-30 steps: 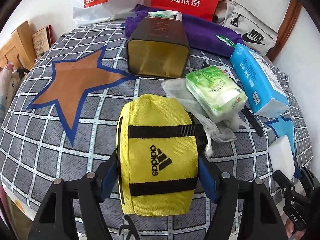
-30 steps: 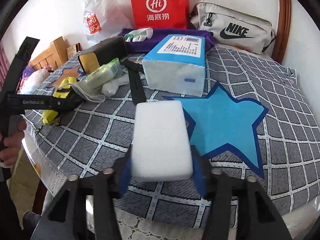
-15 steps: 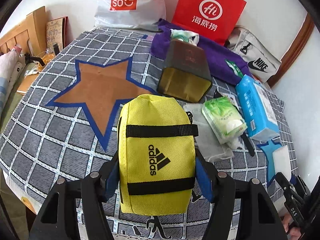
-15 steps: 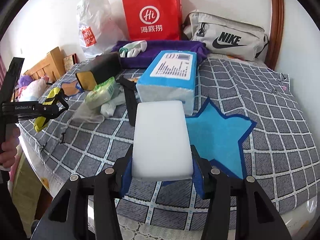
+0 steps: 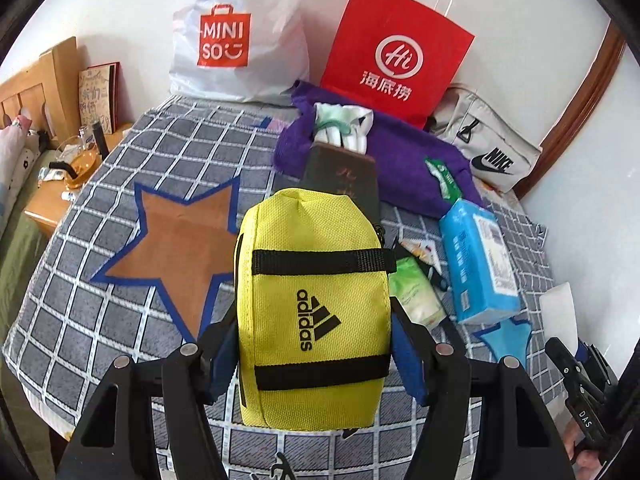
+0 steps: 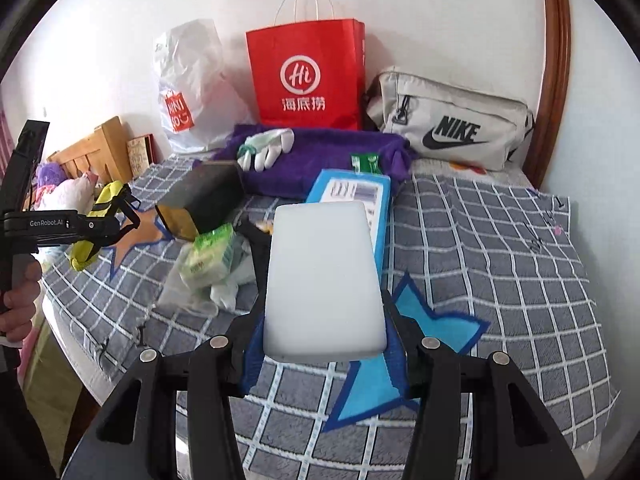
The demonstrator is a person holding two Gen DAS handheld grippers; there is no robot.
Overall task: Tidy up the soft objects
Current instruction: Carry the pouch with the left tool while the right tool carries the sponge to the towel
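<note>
A yellow Adidas pouch [image 5: 312, 308] with black straps hangs above the bed, and my left gripper [image 5: 312, 354] is shut on its lower sides, blue pads pressing in. The same pouch [image 6: 98, 220] and left gripper [image 6: 120, 216] show at the far left of the right wrist view. My right gripper [image 6: 324, 342] is shut on a white foam block [image 6: 322, 280], held over the blue star patch [image 6: 400, 344]. That white block [image 5: 558, 316] and the right gripper [image 5: 576, 360] appear at the right edge of the left wrist view.
On the grey checked bedspread [image 5: 100, 320] lie a dark box [image 6: 204, 200], a green tissue pack [image 6: 208, 256], a blue tissue pack [image 5: 476, 264] and a purple towel [image 6: 320, 160] with white gloves. A red paper bag [image 6: 308, 76], Miniso bag [image 5: 236, 36] and Nike bag [image 6: 452, 120] line the wall.
Both grippers have risen with their loads. The yellow pouch has left the bedspread and now covers part of the dark box; the white block stands higher over the blue star.
</note>
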